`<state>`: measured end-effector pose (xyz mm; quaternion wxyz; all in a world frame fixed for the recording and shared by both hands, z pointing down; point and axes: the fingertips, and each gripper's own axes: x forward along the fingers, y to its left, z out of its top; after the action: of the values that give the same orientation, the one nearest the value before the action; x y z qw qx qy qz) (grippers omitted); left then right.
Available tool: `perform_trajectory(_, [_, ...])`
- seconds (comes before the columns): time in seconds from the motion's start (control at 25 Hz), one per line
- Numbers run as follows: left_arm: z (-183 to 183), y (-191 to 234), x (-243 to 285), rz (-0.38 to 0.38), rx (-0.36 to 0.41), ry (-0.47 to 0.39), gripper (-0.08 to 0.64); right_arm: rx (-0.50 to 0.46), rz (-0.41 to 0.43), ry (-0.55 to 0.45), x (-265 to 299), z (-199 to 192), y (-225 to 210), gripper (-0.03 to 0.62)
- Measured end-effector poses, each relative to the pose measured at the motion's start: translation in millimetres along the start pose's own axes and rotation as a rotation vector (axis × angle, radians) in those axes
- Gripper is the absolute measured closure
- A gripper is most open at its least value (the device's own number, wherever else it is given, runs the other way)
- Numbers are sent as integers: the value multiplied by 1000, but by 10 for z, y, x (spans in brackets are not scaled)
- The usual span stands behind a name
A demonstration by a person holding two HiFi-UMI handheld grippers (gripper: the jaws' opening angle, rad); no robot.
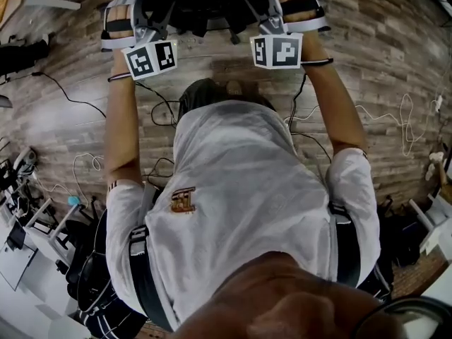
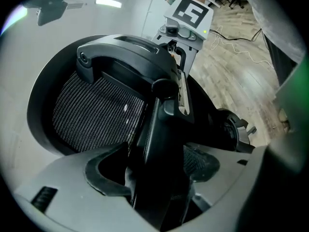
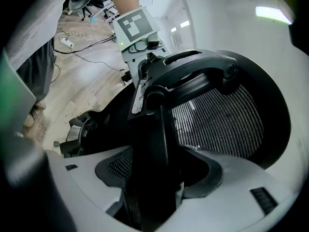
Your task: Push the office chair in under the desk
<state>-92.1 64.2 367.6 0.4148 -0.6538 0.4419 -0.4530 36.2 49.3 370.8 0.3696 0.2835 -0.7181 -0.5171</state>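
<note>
The person is standing behind a black mesh-backed office chair point(image 1: 205, 9), which is sitting at the far edge of the head view. Both arms are reaching forward to it over a pale wood-plank floor point(image 1: 381, 62). The desk is not showing in any view, so how far the chair is from it cannot be told.

The left gripper point(image 1: 152, 16) is gripping the top of the chair's back towards its left side. In its own view the jaws are closing tight on the dark, rigid rim of the backrest, with the mesh panel stretching away to the left. The right gripper point(image 1: 272, 16) is doing the same towards the right side, its jaws pinching that rim with the mesh lying to the right. Each gripper is showing up in the other's view, just beside it along the top bar.

The chair is probably fairly heavy but is likely rolling on castors, so it should be moving under a steady, level push and not needing a lift. The hard plastic rim is the sound place to be holding; the mesh is soft and would be giving way. The back may be tilting or the seat swivelling if one side is pushed harder. Loose black cables point(image 1: 60, 90) lying on the floor to the left could be catching a wheel.
</note>
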Motion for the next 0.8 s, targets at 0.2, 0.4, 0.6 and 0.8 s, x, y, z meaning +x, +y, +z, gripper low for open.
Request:
perform_trajectory(0.2, [-132,84,206,-7,-20,12,231,2,1,13,241,-35,-69,328])
perform_trajectory(0.4, [-177,177,413,-6,-33,-8,230,4,-4,28,445,-138,-150,328])
perform_trajectory(0.6, [-197,277,695,-2,-42,-41,227,30,-14,28,686,-318,-218,328])
perform_trajectory(0.8, [-507,436,973,2,-47,-36,225,16,-13,23,1091,-247,-372,328])
